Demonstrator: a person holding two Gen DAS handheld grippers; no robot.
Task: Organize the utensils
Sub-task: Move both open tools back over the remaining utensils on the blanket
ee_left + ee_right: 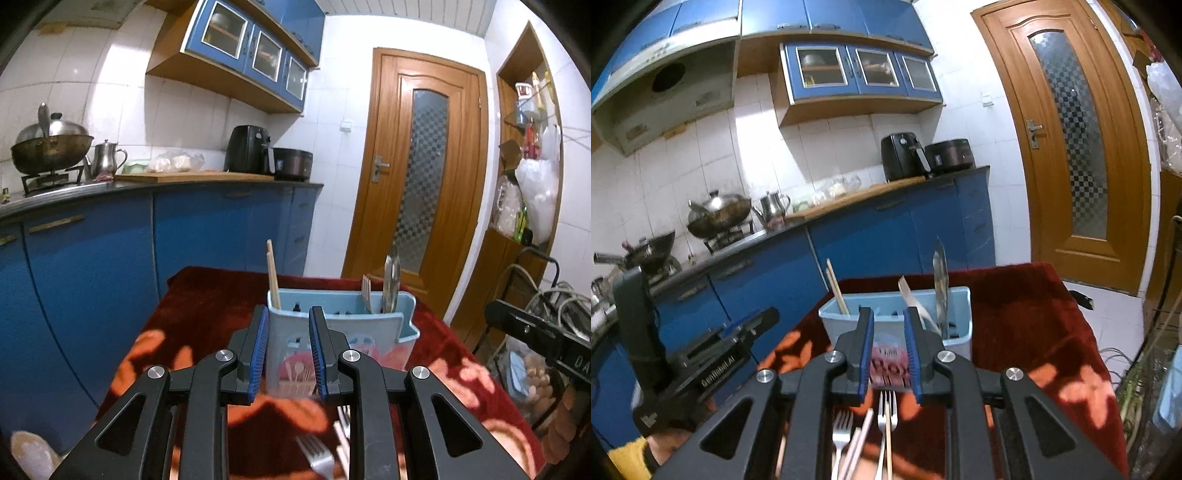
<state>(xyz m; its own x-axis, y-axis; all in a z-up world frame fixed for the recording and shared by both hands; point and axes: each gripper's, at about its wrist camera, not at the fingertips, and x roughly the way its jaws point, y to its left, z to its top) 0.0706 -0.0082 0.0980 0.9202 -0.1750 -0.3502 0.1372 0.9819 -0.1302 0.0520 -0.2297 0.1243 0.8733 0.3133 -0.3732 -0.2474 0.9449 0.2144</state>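
Nearest your cameras, forks point(842, 424) and chopsticks point(888, 435) lay loose on the red patterned cloth point(1027, 314), under your grippers. Your left gripper point(288, 354) had its blue-padded jaws slightly parted, gripping nothing. Your right gripper point(889, 350) was likewise narrowly parted and empty. Just beyond both stood the pale blue utensil holder point(369, 332), already holding chopsticks, a fork and metal utensils upright.

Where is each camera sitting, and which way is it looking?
Left wrist: sits on the left claw, looking over the red cloth at the blue utensil holder; its fingers show.
Right wrist: sits on the right claw, facing the same holder, forks below; the left claw shows beside it.
Both share the holder, cloth and door.
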